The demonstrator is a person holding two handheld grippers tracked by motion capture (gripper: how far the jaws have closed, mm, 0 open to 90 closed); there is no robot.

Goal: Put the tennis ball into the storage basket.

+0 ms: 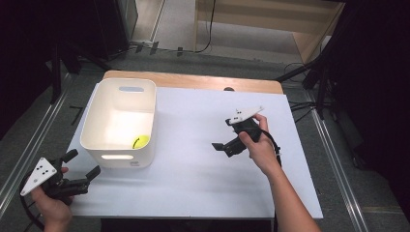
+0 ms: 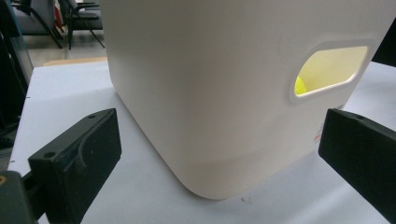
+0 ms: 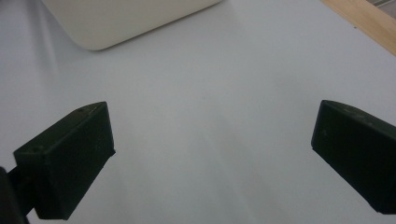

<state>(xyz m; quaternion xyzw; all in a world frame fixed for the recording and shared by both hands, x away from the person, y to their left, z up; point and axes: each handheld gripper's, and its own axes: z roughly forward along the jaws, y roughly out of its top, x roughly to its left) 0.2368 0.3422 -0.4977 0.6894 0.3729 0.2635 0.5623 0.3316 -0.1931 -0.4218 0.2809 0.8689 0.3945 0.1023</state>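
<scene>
A cream plastic bin (image 1: 120, 121) with handle slots stands on the left part of the white table (image 1: 193, 159). A yellow-green ball (image 1: 140, 141) lies inside it at the near right corner; the ball (image 2: 299, 85) also shows through the slot in the left gripper view. My left gripper (image 1: 83, 166) is open at the table's near left corner, its jaws facing the bin's (image 2: 224, 93) near corner with nothing between them. My right gripper (image 1: 223, 134) is open above the bare table right of centre, pointing left toward the bin (image 3: 121, 21).
A wooden strip (image 1: 193, 81) runs along the table's far edge. Black stands and cables lie on the floor around the table. A light wooden cabinet (image 1: 270, 24) stands at the back.
</scene>
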